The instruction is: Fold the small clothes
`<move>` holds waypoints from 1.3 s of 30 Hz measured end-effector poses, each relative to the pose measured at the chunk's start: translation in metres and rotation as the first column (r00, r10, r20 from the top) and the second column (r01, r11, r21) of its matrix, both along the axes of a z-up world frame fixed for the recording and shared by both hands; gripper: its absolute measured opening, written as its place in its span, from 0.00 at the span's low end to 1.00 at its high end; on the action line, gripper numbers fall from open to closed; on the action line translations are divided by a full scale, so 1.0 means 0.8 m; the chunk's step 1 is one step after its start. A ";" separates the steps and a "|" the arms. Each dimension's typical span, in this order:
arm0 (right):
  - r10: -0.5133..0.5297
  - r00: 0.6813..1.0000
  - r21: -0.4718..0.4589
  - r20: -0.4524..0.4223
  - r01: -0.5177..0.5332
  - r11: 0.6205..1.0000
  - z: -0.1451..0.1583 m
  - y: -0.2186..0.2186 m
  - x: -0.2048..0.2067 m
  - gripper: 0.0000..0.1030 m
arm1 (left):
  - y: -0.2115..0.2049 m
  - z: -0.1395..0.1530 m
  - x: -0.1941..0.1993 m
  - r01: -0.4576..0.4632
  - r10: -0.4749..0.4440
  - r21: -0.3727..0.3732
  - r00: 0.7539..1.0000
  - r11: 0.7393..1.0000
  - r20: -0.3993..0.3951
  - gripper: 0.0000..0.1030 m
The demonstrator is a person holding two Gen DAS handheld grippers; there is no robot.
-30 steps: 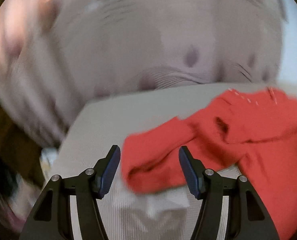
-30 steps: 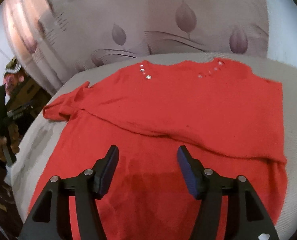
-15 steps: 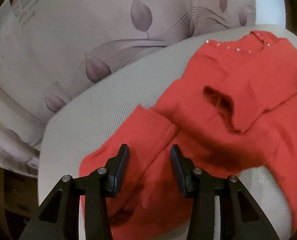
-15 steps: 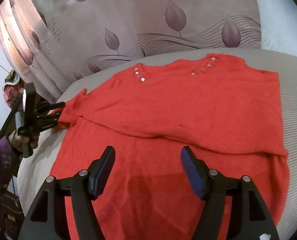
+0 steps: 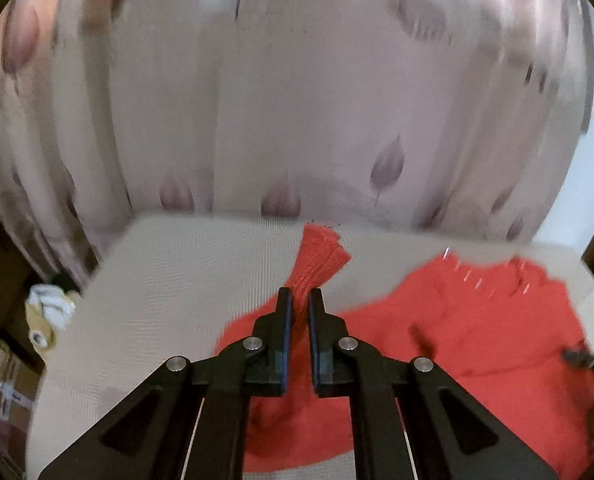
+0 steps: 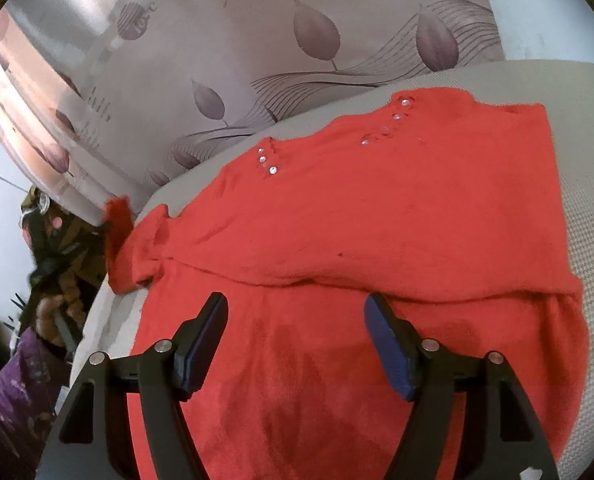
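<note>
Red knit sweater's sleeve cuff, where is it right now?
In the left wrist view, the ribbed cuff sticks up from the shut left tongs, above the beige cushion.

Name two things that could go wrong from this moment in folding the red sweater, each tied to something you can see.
1. The left gripper pinches only the sleeve cuff; the knit could slip free mid-fold.
2. The right gripper hovers open above the red sweater, so nothing pins it; pulling the sleeve may drag it across the cushion.
</note>
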State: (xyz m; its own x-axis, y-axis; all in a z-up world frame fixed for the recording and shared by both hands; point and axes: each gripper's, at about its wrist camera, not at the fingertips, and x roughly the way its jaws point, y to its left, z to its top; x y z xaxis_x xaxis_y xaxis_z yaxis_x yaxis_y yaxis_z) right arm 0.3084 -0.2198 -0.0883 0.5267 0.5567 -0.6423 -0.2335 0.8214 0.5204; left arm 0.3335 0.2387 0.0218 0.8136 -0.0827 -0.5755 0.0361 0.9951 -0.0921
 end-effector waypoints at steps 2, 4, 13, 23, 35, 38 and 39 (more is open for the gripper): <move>-0.006 1.000 0.012 0.001 0.006 1.000 0.000 -0.002 0.000 0.67 | -0.013 0.035 -0.006 0.026 -0.026 -0.004 0.999 1.000 0.047 0.08; -0.014 1.000 0.020 0.002 0.014 1.000 0.001 -0.004 -0.001 0.67 | -0.037 0.073 -0.011 0.056 -0.056 0.009 0.994 0.998 0.089 0.08; -0.102 0.995 0.218 -0.005 0.101 0.971 0.001 -0.054 -0.004 0.67 | -0.229 0.193 -0.026 0.320 -0.288 -0.112 0.928 0.941 0.236 0.08; -0.220 0.974 0.411 -0.045 0.219 0.885 -0.006 -0.158 -0.042 0.72 | -0.441 0.078 0.033 0.507 -0.512 -0.194 0.859 0.840 0.024 0.08; -0.215 0.975 0.470 -0.046 0.211 0.857 -0.009 -0.187 -0.041 0.73 | -0.531 -0.022 0.021 0.568 -0.565 0.032 0.822 0.822 -0.066 0.54; -0.217 0.975 0.465 -0.037 0.209 0.860 -0.003 -0.193 -0.041 0.73 | -0.491 0.008 -0.002 0.527 -0.527 0.015 0.848 0.850 0.049 0.86; -0.221 0.975 0.465 -0.033 0.211 0.860 0.000 -0.195 -0.040 0.73 | -0.472 0.019 -0.011 0.499 -0.498 0.013 0.862 0.866 0.093 0.89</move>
